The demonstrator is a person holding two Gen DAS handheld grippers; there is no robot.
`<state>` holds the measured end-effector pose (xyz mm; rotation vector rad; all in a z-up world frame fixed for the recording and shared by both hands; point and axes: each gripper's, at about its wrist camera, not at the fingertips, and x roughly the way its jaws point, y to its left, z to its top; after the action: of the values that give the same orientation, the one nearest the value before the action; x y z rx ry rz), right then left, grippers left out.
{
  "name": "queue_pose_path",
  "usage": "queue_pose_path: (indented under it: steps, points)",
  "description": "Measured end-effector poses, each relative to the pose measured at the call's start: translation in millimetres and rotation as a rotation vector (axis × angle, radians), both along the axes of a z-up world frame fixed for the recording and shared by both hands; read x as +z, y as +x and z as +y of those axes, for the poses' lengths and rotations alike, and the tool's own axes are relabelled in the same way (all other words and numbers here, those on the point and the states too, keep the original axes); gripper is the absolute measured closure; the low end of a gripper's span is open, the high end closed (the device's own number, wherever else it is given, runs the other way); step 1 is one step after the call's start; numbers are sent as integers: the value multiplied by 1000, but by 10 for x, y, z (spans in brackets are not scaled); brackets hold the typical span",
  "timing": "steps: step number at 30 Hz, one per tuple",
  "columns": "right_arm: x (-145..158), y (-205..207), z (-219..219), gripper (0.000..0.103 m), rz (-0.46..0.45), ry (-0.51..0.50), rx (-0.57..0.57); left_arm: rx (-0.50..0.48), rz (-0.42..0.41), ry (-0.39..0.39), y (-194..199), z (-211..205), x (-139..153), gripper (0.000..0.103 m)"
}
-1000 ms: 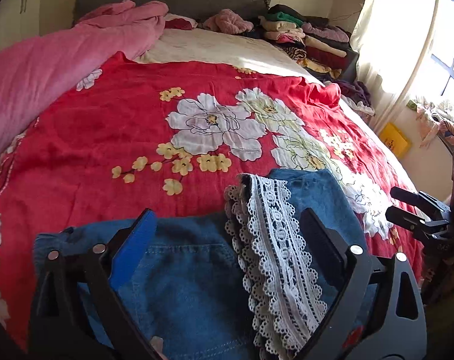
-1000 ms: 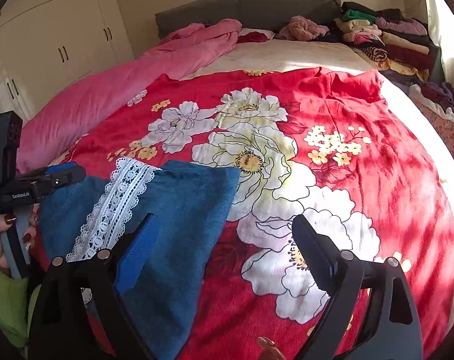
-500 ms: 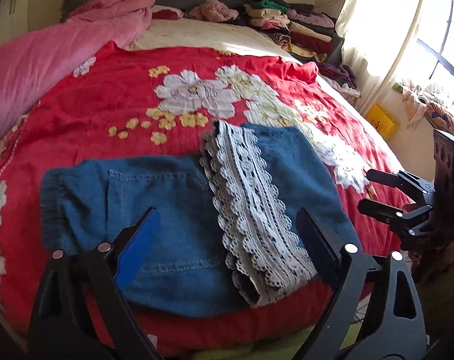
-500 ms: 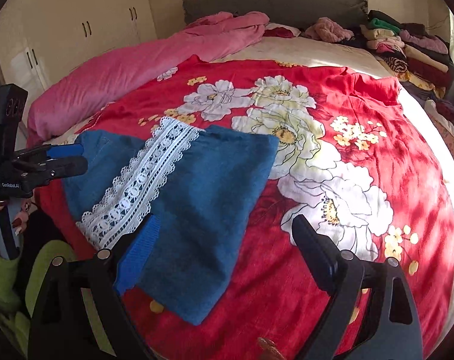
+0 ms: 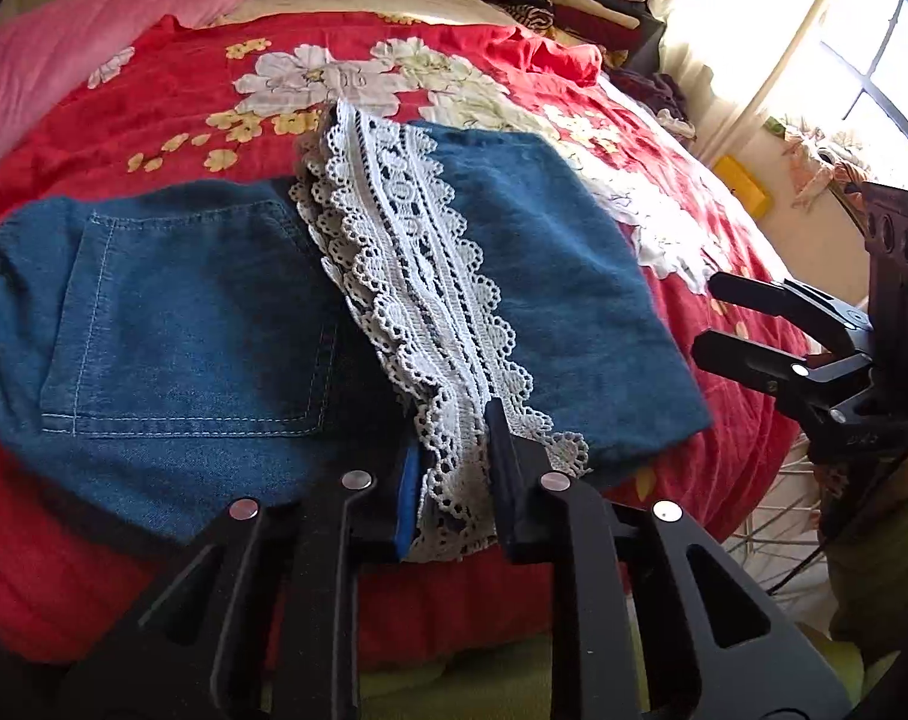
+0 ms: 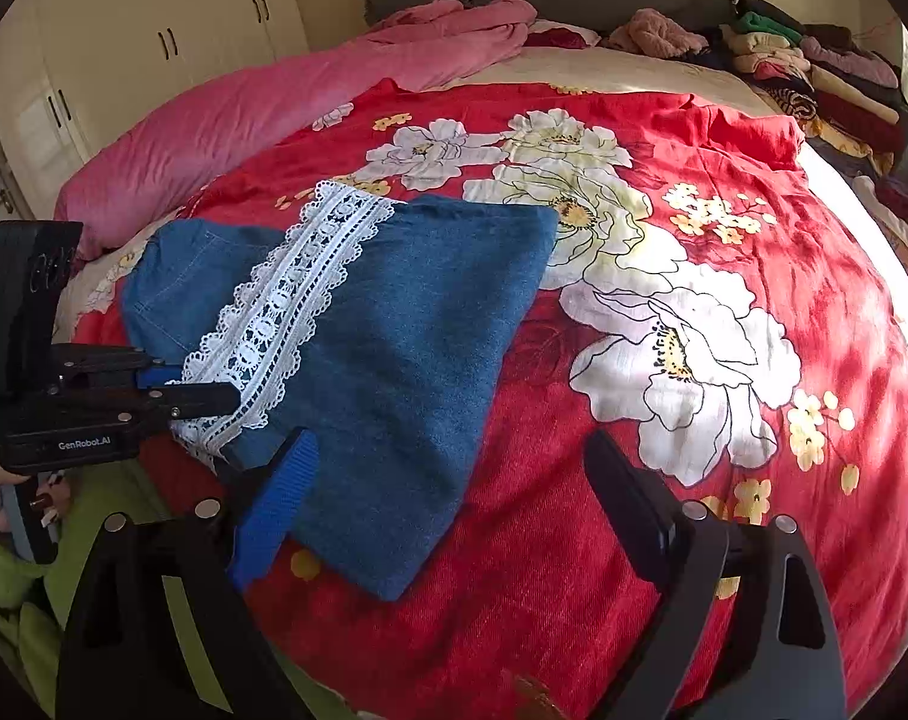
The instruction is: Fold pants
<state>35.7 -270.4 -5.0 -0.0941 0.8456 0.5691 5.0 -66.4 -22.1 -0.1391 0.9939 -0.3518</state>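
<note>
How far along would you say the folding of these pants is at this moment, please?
Partly done: the denim pants lie on the red bedspread with the leg end folded back, its lace hem lying across the middle. In hand: the left claw is closed on the hem's near end. The right claw is open, holding nothing. At least another fold seems left.

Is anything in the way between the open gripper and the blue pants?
Nothing visible. The right hand-held gripper is open right at the near edge of the pants, with only red bedspread between its fingers. The left hand-held gripper already pinches the lace trim.
</note>
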Motion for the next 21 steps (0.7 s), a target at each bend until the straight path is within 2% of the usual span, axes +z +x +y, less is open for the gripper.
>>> queue_pose_path:
  steps: [4, 8, 9, 13, 14, 17, 21]
  points:
    - [97, -137, 149, 15, -52, -2, 66, -13, 18, 66, -90, 13, -66, 89]
    - [-23, -188, 375, 32, -21, -35, 126, 0, 27, 71, -64, 21, -114, 78]
    - [-52, -190, 409, 33, -8, -33, 133, 2, 23, 70, -72, 25, -102, 72]
    - [-108, -193, 457, 39, 9, -46, 150, 5, 10, 74, -87, 44, -72, 63]
    - [-130, -185, 465, 47, 12, -63, 151, 3, 6, 78, -90, 42, -63, 59]
    - [-304, -131, 465, 48, 66, -142, 132, -6, -3, 91, -102, 33, -50, 53]
    - [-398, -124, 425, 48, 90, -135, 120, -13, -2, 96, -97, 24, -58, 52]
